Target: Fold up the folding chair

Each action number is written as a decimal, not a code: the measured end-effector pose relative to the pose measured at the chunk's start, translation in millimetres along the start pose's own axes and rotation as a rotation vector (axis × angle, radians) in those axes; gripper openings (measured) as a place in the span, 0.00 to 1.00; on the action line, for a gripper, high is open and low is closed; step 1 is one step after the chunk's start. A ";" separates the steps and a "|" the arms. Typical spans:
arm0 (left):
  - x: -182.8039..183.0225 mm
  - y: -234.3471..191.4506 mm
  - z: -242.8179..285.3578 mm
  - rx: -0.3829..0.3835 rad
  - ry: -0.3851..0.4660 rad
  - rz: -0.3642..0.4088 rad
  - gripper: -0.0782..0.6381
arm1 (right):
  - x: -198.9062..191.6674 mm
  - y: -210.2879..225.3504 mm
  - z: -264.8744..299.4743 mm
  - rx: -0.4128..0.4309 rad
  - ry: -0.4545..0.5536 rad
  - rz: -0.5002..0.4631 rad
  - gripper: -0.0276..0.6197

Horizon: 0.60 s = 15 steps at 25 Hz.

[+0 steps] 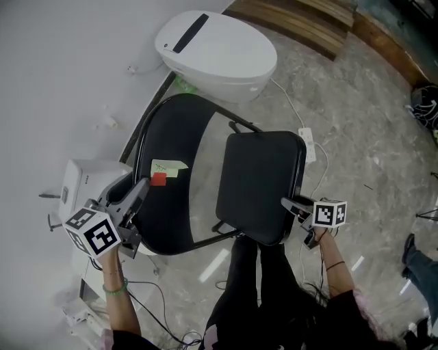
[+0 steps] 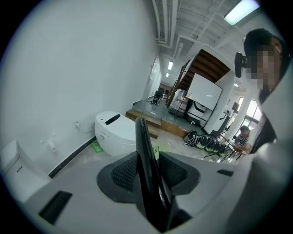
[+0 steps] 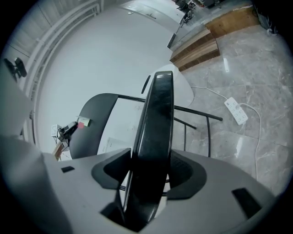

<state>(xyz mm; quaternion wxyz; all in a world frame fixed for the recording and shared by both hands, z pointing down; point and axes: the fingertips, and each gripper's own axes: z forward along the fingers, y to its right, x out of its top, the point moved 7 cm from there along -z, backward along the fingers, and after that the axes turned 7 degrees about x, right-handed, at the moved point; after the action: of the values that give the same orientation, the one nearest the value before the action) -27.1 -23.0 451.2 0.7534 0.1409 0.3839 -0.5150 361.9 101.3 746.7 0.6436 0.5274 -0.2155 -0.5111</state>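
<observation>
Folding chair [image 1: 178,225]: backrest [image 1: 174,130], frame left, clamped edge-on by left gripper [image 1: 140,188]. Seat [image 1: 259,179], centre-right, clamped by right gripper [image 1: 291,204]. Panels side by side with a gap between; the seat probably closes leftward.

White wall [image 1: 68,55], marble floor [image 1: 369,157], wooden step [image 1: 308,20].
</observation>
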 end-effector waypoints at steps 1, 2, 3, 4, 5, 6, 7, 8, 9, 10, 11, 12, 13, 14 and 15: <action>4.5 2.9 -3.2 -0.017 0.006 -0.006 0.31 | 0.2 -12.9 1.8 0.009 -0.001 -0.016 0.42; 8.3 4.8 -6.3 -0.043 0.020 -0.021 0.31 | 0.5 -26.4 5.0 0.019 -0.011 -0.040 0.42; 11.5 6.6 -9.4 -0.072 0.036 -0.035 0.31 | 0.6 -40.5 9.6 0.031 -0.028 -0.067 0.42; 15.1 9.5 -12.5 -0.090 0.048 -0.037 0.31 | 0.7 -55.2 15.4 0.046 -0.044 -0.090 0.42; 19.2 13.6 -15.6 -0.088 0.052 -0.023 0.31 | 0.9 -69.8 22.2 0.065 -0.054 -0.102 0.42; 23.4 18.1 -18.4 -0.067 0.049 0.004 0.31 | 1.0 -83.6 29.7 0.087 -0.055 -0.103 0.42; 27.2 22.0 -20.8 -0.039 0.040 0.037 0.31 | 0.6 -96.4 37.6 0.105 -0.052 -0.100 0.42; 30.5 24.8 -23.0 -0.015 0.031 0.065 0.31 | -0.1 -108.1 45.7 0.116 -0.049 -0.100 0.41; 33.5 26.5 -25.0 -0.005 0.023 0.079 0.31 | -0.7 -118.6 53.8 0.120 -0.047 -0.102 0.41; 36.5 27.4 -27.1 -0.009 0.021 0.079 0.31 | -0.6 -128.2 61.9 0.123 -0.043 -0.099 0.40; 39.3 28.4 -29.4 -0.025 0.022 0.066 0.31 | 0.0 -136.9 70.3 0.129 -0.035 -0.090 0.40; 41.8 30.2 -32.0 -0.046 0.026 0.048 0.31 | 0.8 -144.9 78.8 0.136 -0.027 -0.080 0.39; 43.9 33.2 -34.9 -0.064 0.029 0.032 0.30 | 1.7 -152.2 87.5 0.137 -0.022 -0.079 0.37; 45.9 36.9 -37.6 -0.076 0.032 0.022 0.30 | 3.1 -158.4 96.1 0.130 -0.022 -0.091 0.36; 48.0 41.0 -39.7 -0.079 0.034 0.023 0.30 | 5.1 -163.8 104.8 0.121 -0.025 -0.106 0.34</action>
<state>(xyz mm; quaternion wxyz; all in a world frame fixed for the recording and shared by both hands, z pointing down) 0.3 -13.3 382.5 0.7575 0.1244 0.4151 -0.4883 207.7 61.6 634.9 0.5797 0.5698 -0.2255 -0.5370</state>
